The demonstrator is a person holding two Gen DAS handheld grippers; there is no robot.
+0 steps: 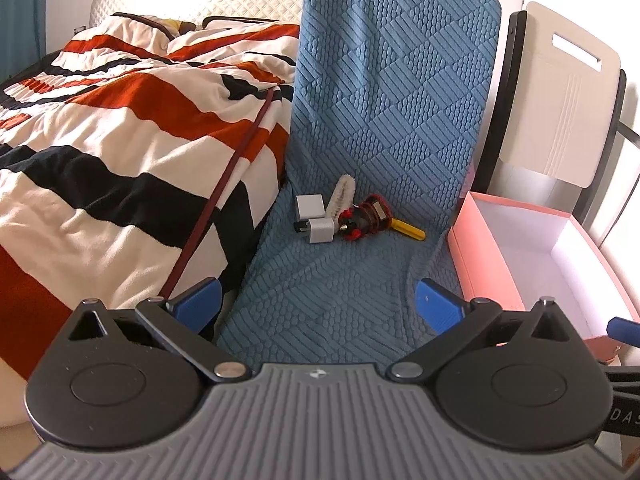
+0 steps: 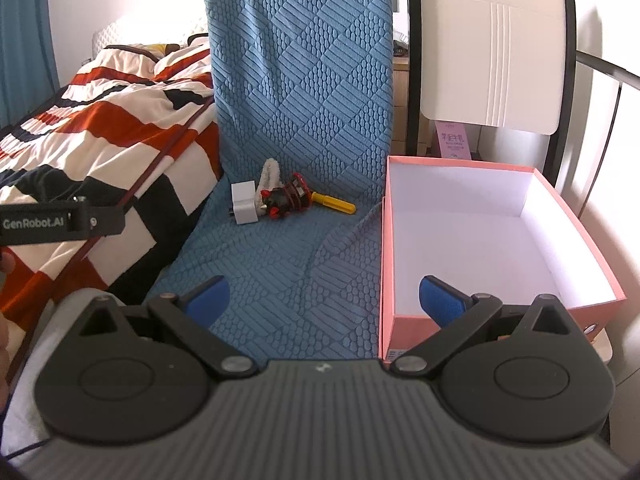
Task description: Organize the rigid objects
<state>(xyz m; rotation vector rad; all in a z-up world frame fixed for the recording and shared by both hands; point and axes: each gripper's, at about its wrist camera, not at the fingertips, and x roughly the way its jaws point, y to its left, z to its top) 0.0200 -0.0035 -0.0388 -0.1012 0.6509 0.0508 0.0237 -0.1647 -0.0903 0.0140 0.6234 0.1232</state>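
Note:
A small pile lies at the back of a blue textured chair seat (image 1: 340,280): two white plug adapters (image 1: 316,216), a white fuzzy brush (image 1: 340,196), a red and black toy (image 1: 366,216) and a yellow tool (image 1: 410,230). The pile also shows in the right wrist view, with the adapters (image 2: 245,202), toy (image 2: 288,198) and yellow tool (image 2: 334,202). My left gripper (image 1: 320,304) is open and empty, well short of the pile. My right gripper (image 2: 324,300) is open and empty, over the seam between the seat and an empty pink box (image 2: 480,240).
The pink box (image 1: 520,256) stands right of the blue chair seat (image 2: 280,272). A striped duvet on a bed (image 1: 120,140) lies to the left. A white chair back (image 2: 496,48) stands behind the box. The left gripper's body (image 2: 56,220) shows at the left edge.

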